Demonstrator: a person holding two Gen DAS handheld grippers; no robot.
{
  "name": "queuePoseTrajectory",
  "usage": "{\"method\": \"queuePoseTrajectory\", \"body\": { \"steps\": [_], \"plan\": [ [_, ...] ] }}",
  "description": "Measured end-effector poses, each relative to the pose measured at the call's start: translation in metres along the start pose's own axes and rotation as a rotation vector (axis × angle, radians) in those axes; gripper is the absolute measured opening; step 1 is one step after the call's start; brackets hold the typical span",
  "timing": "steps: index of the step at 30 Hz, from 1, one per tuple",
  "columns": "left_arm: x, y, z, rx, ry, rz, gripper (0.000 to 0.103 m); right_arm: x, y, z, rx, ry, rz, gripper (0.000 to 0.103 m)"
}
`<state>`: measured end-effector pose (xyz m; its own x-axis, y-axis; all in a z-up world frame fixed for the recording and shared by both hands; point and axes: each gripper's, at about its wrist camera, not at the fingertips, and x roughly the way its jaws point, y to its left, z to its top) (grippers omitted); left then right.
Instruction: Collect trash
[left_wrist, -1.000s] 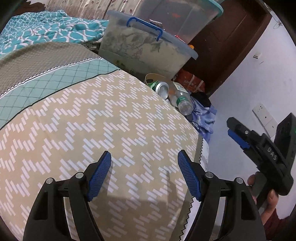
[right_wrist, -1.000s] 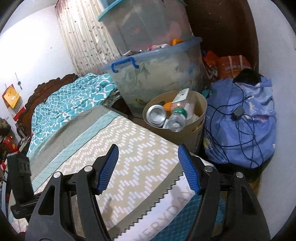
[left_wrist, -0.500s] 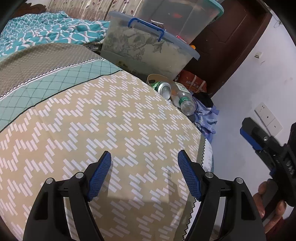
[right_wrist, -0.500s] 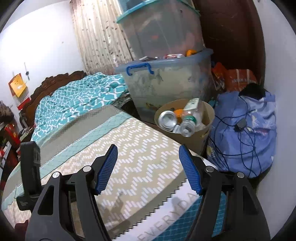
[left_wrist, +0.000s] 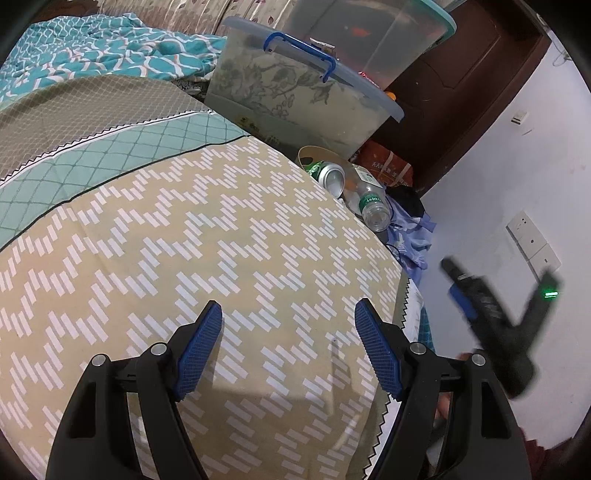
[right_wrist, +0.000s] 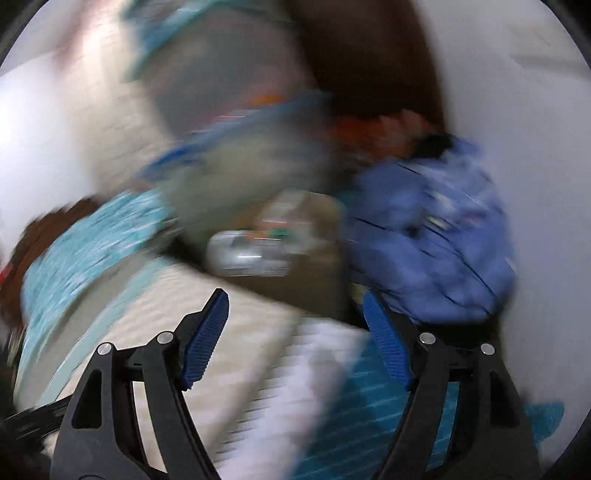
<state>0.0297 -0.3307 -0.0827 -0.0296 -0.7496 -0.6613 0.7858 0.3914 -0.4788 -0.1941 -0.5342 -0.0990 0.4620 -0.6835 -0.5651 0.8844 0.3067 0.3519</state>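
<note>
A tan paper bin (left_wrist: 309, 152) stands on the floor past the bed's far corner. A green drink can (left_wrist: 330, 176) and a clear plastic bottle (left_wrist: 370, 201) with a green label lie in it. My left gripper (left_wrist: 288, 323) is open and empty above the patterned bedspread (left_wrist: 184, 236). My right gripper (right_wrist: 295, 308) is open and empty; its view is blurred by motion, with the bin (right_wrist: 314, 258) and the can (right_wrist: 236, 253) ahead of it. The right gripper also shows blurred at the right of the left wrist view (left_wrist: 491, 317), beside the bed.
Two stacked clear storage boxes (left_wrist: 306, 96) stand behind the bin. A blue cloth bundle with a black cable (right_wrist: 428, 236) lies right of the bin. An orange bag (left_wrist: 388, 166) and a dark wooden door (left_wrist: 461, 85) are behind. A white wall with sockets (left_wrist: 532, 243) is on the right.
The right gripper has dropped lower and is moving fast, so its view has blurred. The left gripper has stayed open over the bed with only a small shift.
</note>
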Motion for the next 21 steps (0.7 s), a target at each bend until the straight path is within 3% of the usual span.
{"method": "queuePoseTrajectory", "body": {
  "steps": [3,8,11,21],
  "plan": [
    [0.0,-0.001,0.001,-0.001,-0.002,-0.001,0.071,0.021,-0.021,-0.004,0.064,0.038,-0.065,0.076],
    [-0.001,-0.002,0.0,0.002,-0.006,0.001,0.071,0.042,-0.009,-0.01,0.108,0.049,-0.112,0.075],
    [0.001,-0.003,0.0,0.005,0.0,-0.003,0.071,0.048,-0.003,-0.011,0.158,0.063,-0.068,0.076],
    [0.003,-0.004,0.001,0.014,0.009,-0.013,0.071,0.017,-0.011,0.009,0.17,-0.042,-0.113,0.076]
  ]
}}
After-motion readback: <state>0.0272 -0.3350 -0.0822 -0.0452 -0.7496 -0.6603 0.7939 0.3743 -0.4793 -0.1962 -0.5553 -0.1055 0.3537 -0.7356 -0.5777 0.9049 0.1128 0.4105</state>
